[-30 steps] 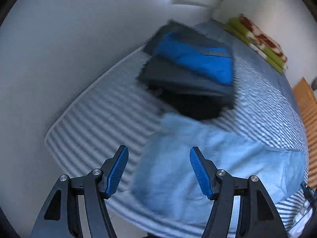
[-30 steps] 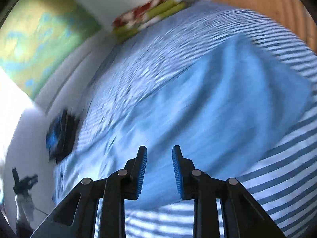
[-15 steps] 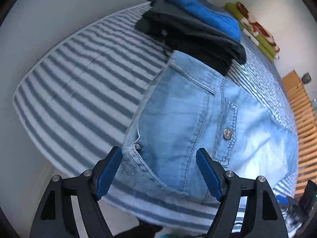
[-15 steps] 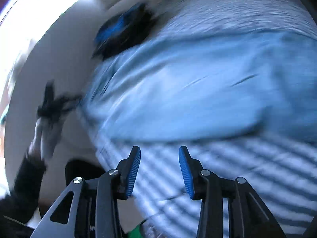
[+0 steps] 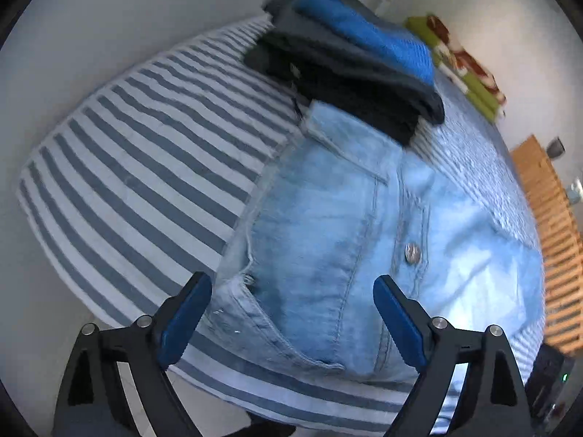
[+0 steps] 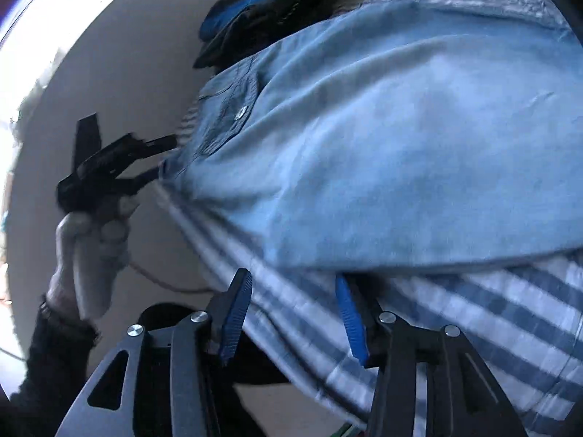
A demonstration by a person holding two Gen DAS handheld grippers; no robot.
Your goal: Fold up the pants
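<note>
Light blue jeans (image 5: 328, 240) lie flat on the striped bed sheet (image 5: 153, 167), waistband and metal button toward me. My left gripper (image 5: 291, 309) hangs just above the waistband corner, its jaws opening wide, denim below them and no pad pressing it. In the right wrist view the jeans (image 6: 400, 145) spread across the sheet (image 6: 473, 327). My right gripper (image 6: 293, 313) sits low at their near edge over the sheet, jaws opening, gripping nothing. The left gripper (image 6: 164, 158), held by a hand (image 6: 94, 240), shows at the waistband end.
A stack of folded dark and blue clothes (image 5: 346, 65) sits on the bed just beyond the jeans, also seen in the right wrist view (image 6: 262, 11). A folded green and red blanket (image 5: 462, 62) lies farther back. Wooden slats (image 5: 554, 236) flank the bed's right side.
The left gripper has sunk toward the waistband and spread its jaws wider. The right gripper has swept fast along the jeans toward their near edge, rolled, and opened its jaws.
</note>
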